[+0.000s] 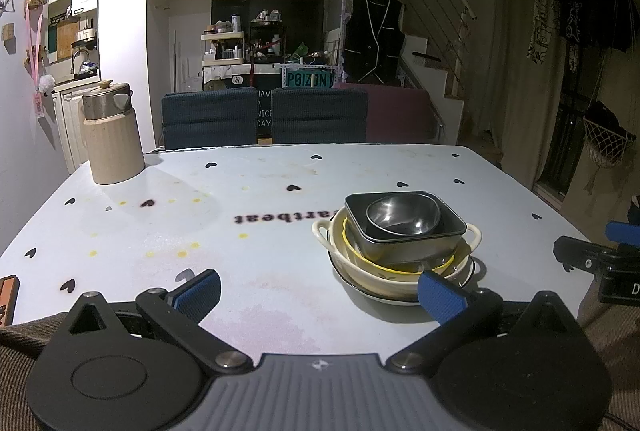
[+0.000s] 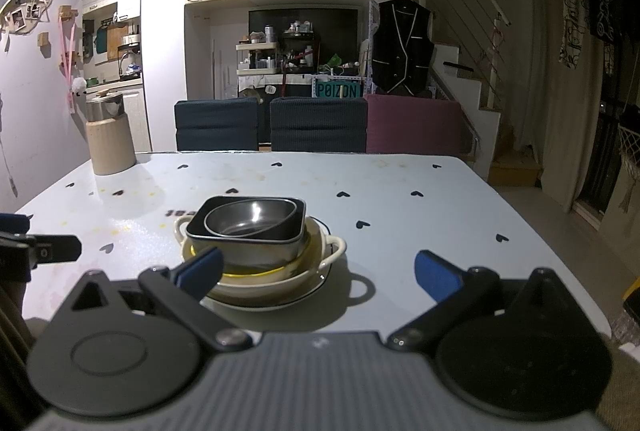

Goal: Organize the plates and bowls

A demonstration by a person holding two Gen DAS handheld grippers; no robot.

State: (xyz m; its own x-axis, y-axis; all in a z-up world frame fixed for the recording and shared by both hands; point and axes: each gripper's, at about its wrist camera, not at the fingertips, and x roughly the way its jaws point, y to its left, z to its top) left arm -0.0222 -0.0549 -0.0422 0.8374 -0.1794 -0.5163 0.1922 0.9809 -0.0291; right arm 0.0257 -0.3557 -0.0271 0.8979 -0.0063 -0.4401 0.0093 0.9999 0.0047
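Steel gleams from the small round bowl (image 1: pixel 402 217) nested in a dark square dish (image 1: pixel 404 235), which sits in a cream two-handled bowl (image 1: pixel 376 271) on a black-rimmed plate (image 1: pixel 384 297). That stack stands on the pale blue table (image 1: pixel 240 231), right of centre. Both the left gripper (image 1: pixel 320 295) and right gripper (image 2: pixel 318 273) hang spread wide near the table's front edge, holding nothing. A beige jug (image 1: pixel 114 139) stands at the far left corner.
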